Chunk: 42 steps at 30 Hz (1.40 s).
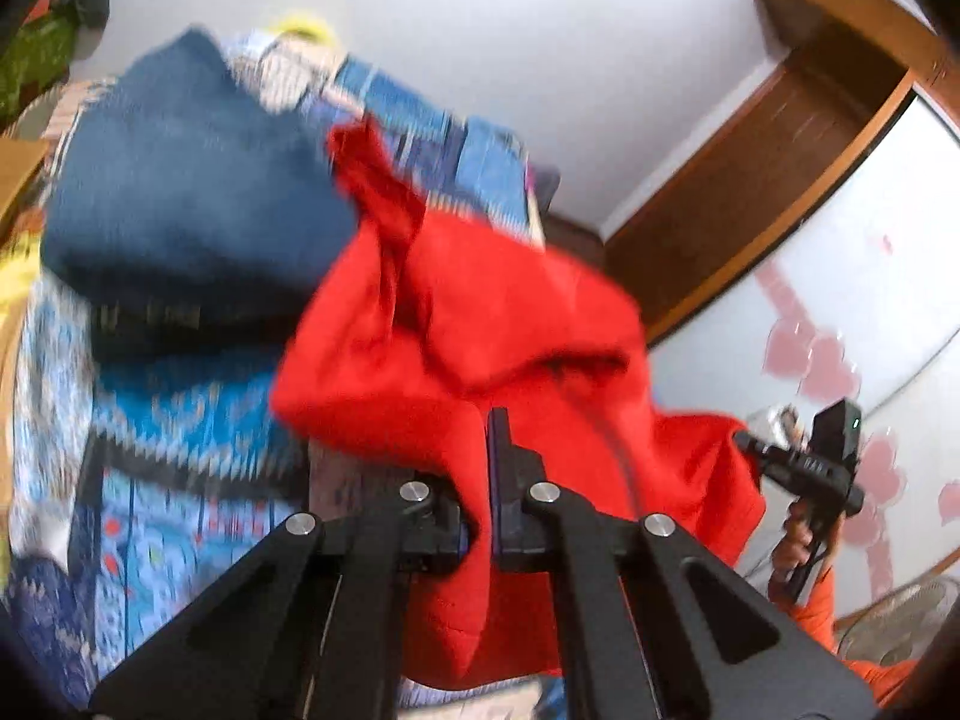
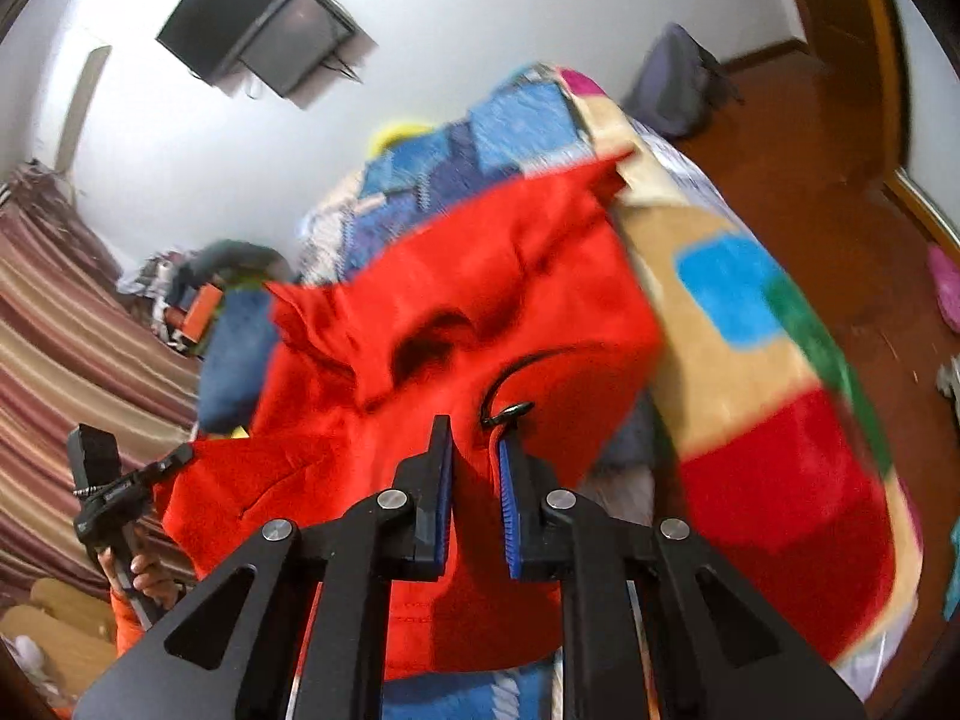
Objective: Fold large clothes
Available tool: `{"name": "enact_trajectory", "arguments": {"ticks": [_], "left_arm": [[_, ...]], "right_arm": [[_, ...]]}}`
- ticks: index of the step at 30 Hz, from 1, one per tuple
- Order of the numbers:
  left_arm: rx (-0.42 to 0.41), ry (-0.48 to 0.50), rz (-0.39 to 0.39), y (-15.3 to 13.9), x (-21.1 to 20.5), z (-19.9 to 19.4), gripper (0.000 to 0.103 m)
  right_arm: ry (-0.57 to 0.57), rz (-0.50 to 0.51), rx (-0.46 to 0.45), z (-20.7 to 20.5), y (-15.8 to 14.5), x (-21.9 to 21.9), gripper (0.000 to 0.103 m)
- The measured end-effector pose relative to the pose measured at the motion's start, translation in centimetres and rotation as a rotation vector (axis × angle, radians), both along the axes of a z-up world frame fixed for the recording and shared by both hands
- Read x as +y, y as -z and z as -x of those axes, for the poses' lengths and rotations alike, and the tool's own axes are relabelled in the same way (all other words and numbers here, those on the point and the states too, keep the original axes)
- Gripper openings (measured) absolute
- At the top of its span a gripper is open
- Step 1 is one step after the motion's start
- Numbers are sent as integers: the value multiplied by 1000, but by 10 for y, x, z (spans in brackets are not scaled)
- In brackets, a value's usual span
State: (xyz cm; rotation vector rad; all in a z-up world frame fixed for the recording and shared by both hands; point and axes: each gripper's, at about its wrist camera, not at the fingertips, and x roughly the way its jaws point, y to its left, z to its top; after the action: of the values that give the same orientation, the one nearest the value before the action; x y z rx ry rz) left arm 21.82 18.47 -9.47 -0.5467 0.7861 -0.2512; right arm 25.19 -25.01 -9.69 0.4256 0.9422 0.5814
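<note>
**Red garment lifted over the bed**

We hold the soft, limp red fleece garment [image 1: 480,324] above the blue patterned bedspread [image 1: 180,450]. Left gripper [image 1: 477,480] and right gripper [image 2: 477,480] each pinch its edge at six o'clock. It seems light; blur hides seams. Folded blue garment [image 1: 180,198] at ten o'clock.

Red garment [image 1: 480,324], blue patterned bedspread [image 1: 180,432]

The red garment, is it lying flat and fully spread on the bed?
No: the red garment is bunched and lifted, with cloth pinched between the fingers of the right gripper and the left gripper.
</note>
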Motion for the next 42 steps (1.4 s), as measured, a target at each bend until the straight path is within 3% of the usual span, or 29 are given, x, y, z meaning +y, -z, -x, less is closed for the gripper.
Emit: {"name": "enact_trajectory", "arguments": {"ticks": [4, 11, 16, 21, 26, 29, 31, 33, 34, 38, 42], "left_arm": [[-52, -36, 0, -28, 11, -31, 3], [-121, -146, -108, -52, 28, -118, 3], [-55, -238, -195, -19, 44, -189, 4], [70, -212, -258, 28, 42, -232, 5], [70, -179, -388, 35, 26, -231, 17], [41, -161, -413, 22, 18, -225, 40], [0, -170, -415, 8, 13, -218, 62], [-69, -205, -423, -10, 8, -205, 70], [-95, -211, -422, -17, 5, -201, 73], [-129, -210, -416, -33, -3, -189, 78], [-108, -195, -427, -30, -9, -177, 79]], "right_arm": [[4, -1, -62, -27, -21, 15, 12], [141, 25, -122, -97, -34, 10, 12], [233, 104, -54, -156, -1, 16, 12], [262, 119, 34, -184, 37, 19, 19], [275, 114, 26, -182, 32, 17, 24], [266, 129, -22, -175, 14, 20, 36], [277, 170, -88, -168, -1, 25, 46], [275, 198, -156, -156, -18, 29, 60], [269, 203, -172, -154, -21, 33, 62], [196, 253, -223, -136, -37, 50, 65], [126, 319, -254, -123, -39, 68, 66]]}}
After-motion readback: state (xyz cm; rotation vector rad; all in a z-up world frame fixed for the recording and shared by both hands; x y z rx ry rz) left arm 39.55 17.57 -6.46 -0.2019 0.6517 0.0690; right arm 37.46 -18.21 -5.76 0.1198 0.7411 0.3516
